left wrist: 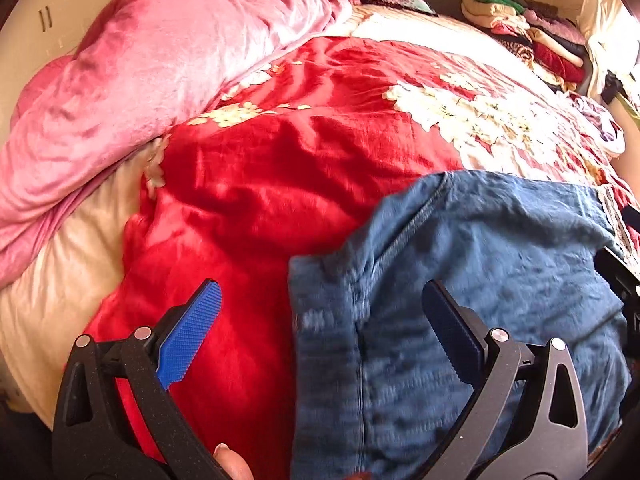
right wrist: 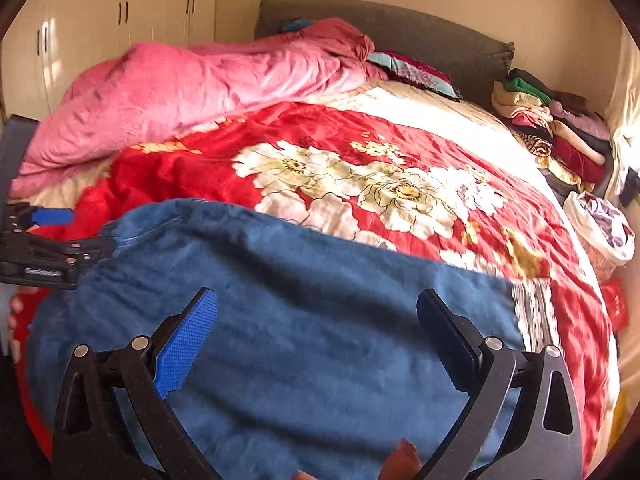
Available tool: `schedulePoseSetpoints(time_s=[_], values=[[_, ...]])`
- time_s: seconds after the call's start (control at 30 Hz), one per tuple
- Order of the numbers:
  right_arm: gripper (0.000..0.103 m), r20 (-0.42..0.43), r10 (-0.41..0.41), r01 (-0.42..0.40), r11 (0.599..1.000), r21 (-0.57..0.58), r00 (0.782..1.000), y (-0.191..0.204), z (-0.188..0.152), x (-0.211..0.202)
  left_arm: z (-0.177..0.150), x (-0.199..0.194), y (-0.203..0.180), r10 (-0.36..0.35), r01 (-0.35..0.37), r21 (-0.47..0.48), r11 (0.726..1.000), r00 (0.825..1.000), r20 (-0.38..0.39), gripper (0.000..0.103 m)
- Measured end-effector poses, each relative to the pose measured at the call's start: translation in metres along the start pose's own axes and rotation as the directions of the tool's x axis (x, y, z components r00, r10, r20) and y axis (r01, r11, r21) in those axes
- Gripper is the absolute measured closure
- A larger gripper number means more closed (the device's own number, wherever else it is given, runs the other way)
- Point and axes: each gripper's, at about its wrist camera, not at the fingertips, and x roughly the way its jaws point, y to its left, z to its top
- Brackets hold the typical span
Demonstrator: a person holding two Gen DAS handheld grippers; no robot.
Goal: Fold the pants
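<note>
Blue denim pants (left wrist: 480, 280) lie spread on the red floral blanket (left wrist: 260, 200) at the near edge of the bed. My left gripper (left wrist: 320, 316) is open above the pants' left edge, one blue pad over the blanket, the other over the denim. In the right wrist view the pants (right wrist: 300, 300) fill the foreground. My right gripper (right wrist: 316, 328) is open just above their middle, holding nothing. The left gripper (right wrist: 52, 240) also shows at the pants' left end. A white lace trim (right wrist: 534, 312) shows at the pants' right end.
A crumpled pink blanket (right wrist: 180, 92) lies along the bed's left side. A pile of folded clothes (right wrist: 552, 132) sits at the back right by the grey headboard (right wrist: 400, 28). A white bag (right wrist: 604, 228) lies at the right edge. Wardrobes (right wrist: 100, 20) stand at the left.
</note>
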Motion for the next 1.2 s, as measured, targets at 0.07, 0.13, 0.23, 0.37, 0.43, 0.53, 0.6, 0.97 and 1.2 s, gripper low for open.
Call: schedulePoseSetpoints(time_s=[0.07, 0.13, 0.23, 0.37, 0.43, 0.53, 0.6, 0.97, 1.2], values=[[0.004, -0.033, 0.008, -0.009, 1.0, -0.019, 0.999, -0.001, 0.011, 0.017, 0.007, 0.011, 0.0, 0.001, 0.0, 0.015, 1.0, 1.0, -0.017, 0.009], [0.004, -0.047, 0.03, -0.032, 0.998, -0.048, 0.998, 0.003, 0.02, 0.03, 0.012, 0.023, -0.001, 0.021, -0.019, 0.043, 0.999, 0.999, -0.031, 0.009], [0.004, -0.085, 0.044, -0.051, 0.995, -0.089, 0.995, 0.006, 0.031, 0.053, 0.017, 0.039, 0.0, 0.019, -0.015, 0.054, 0.998, 0.998, -0.06, 0.009], [0.004, -0.138, 0.058, -0.075, 0.989, -0.124, 0.989, 0.009, 0.038, 0.081, 0.019, 0.049, 0.003, -0.081, 0.083, 0.016, 0.996, 0.994, -0.077, 0.037], [0.004, -0.151, 0.048, -0.072, 0.985, -0.157, 0.987, 0.012, 0.04, 0.091, 0.017, 0.045, 0.001, -0.128, 0.129, 0.011, 0.992, 0.99, -0.064, 0.052], [0.004, -0.165, 0.055, -0.088, 0.976, -0.199, 0.985, 0.018, 0.043, 0.1, 0.015, 0.033, -0.006, -0.12, 0.121, 0.067, 0.99, 0.993, -0.02, 0.069], [0.004, -0.17, 0.052, -0.093, 0.964, -0.247, 0.984, 0.025, 0.045, 0.107, 0.014, 0.025, -0.004, -0.139, 0.139, 0.069, 0.988, 0.99, -0.003, 0.072], [0.037, -0.161, 0.191, -0.226, 0.944, -0.24, 0.968, 0.031, 0.044, 0.11, 0.008, -0.014, -0.008, -0.217, 0.21, 0.087, 0.974, 0.973, 0.074, 0.074], [0.091, -0.084, 0.265, -0.277, 0.933, -0.231, 0.961, 0.036, 0.028, 0.066, -0.004, -0.028, -0.005, -0.211, 0.201, 0.102, 0.974, 0.972, 0.1, 0.074]])
